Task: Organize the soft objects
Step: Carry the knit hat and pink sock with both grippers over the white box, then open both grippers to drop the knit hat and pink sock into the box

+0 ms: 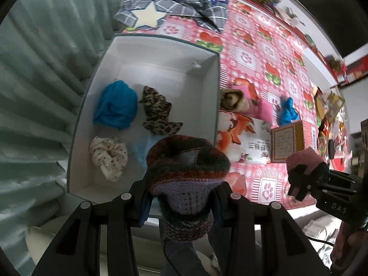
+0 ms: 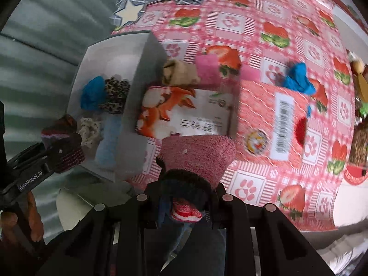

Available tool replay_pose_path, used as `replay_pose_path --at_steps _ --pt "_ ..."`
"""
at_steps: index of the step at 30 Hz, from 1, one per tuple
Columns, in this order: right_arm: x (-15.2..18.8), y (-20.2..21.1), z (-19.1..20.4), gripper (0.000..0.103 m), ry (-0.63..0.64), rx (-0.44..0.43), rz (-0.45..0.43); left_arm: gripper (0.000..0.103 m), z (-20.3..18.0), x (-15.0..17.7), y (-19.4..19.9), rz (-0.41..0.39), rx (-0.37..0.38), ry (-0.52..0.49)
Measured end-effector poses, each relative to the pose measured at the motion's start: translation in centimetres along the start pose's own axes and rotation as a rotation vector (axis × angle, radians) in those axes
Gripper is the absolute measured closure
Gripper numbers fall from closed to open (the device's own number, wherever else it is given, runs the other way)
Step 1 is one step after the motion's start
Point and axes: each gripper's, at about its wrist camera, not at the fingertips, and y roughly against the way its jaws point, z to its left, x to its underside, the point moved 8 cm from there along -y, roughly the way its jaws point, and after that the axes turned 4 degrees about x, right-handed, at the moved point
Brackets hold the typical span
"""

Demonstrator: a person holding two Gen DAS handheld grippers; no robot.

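Note:
My left gripper [image 1: 184, 197] is shut on a striped knitted piece [image 1: 187, 158] in purple, red and dark green. It hangs over the near end of a white box [image 1: 161, 53]. Inside the box lie a blue cloth [image 1: 116, 104], a leopard-print cloth [image 1: 158, 112], a white dotted scrunchie [image 1: 109, 157] and a pale blue item [image 1: 140, 148]. My right gripper [image 2: 184, 193] is shut on a fuzzy pink sock [image 2: 197, 156] with a dark cuff, above the pink checked tablecloth [image 2: 253, 23] just right of the box wall [image 2: 135, 105]. The left gripper [image 2: 62, 154] also shows there, at the left.
Right of the box lie a rolled beige towel [image 1: 232, 100], a pink cloth [image 1: 266, 108], a tissue pack [image 1: 243, 138], a brown box [image 1: 287, 143] and another blue cloth [image 1: 288, 110]. A grey plaid cloth with a star [image 1: 174, 2] lies beyond. A green curtain [image 1: 34, 92] hangs left.

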Motion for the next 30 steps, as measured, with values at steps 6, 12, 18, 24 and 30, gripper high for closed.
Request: replay_pose_path --at_steps 6,12,18,24,30 --pt "-1.6 -0.1 2.6 0.075 0.077 -0.003 0.009 0.057 1.9 0.1 0.5 -0.017 -0.006 0.066" --pt "-3.0 -0.1 4.7 0.075 0.142 -0.005 0.013 0.057 3.0 0.0 0.6 -0.024 -0.009 0.11" --pt "-3.9 -0.6 6.4 0.075 0.188 -0.011 0.026 0.057 4.0 -0.1 0.2 -0.016 -0.019 0.141" --pt "-4.8 -0.9 7.8 0.075 0.216 -0.023 0.033 0.057 4.6 -0.2 -0.3 -0.007 -0.028 0.161" --pt "-5.7 -1.1 9.0 0.075 0.243 -0.034 0.034 0.057 4.6 -0.5 -0.7 0.003 -0.036 0.163"
